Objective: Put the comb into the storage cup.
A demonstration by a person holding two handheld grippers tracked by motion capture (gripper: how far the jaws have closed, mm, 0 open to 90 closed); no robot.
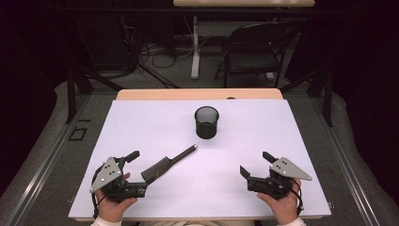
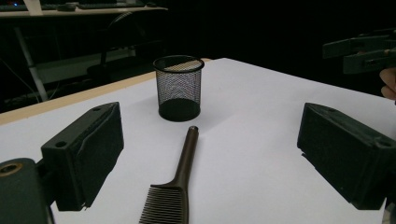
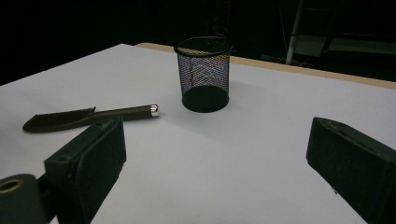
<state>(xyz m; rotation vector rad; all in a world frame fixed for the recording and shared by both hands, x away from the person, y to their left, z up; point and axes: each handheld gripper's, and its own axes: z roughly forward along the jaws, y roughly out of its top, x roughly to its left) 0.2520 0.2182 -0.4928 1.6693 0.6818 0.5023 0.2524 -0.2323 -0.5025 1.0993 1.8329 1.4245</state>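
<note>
A dark room lies behind my table (image 1: 141, 188), whose white top carries a wooden strip along the far edge; beyond it stands a black folding chair (image 1: 256, 49) among floor cables. Near the middle of the table, toward the far side, a black mesh cup (image 1: 207, 122) stands upright. A dark comb (image 1: 168, 164) lies flat on the white surface between that cup and my left side, its round handle pointing at the cup and its toothed end toward me.

My left claw (image 1: 136, 167) rests low on the near left of the table, spread wide and pinching nothing. In the left gripper view the comb (image 2: 175, 186) lies between the two black blocks, toothed end nearest, clear of both. Whether the nearer block brushes the comb in the high view I cannot tell.

My right claw (image 1: 256, 162) sits on the near right, well apart from the comb and the cup, also spread wide with bare table between its blocks.
</note>
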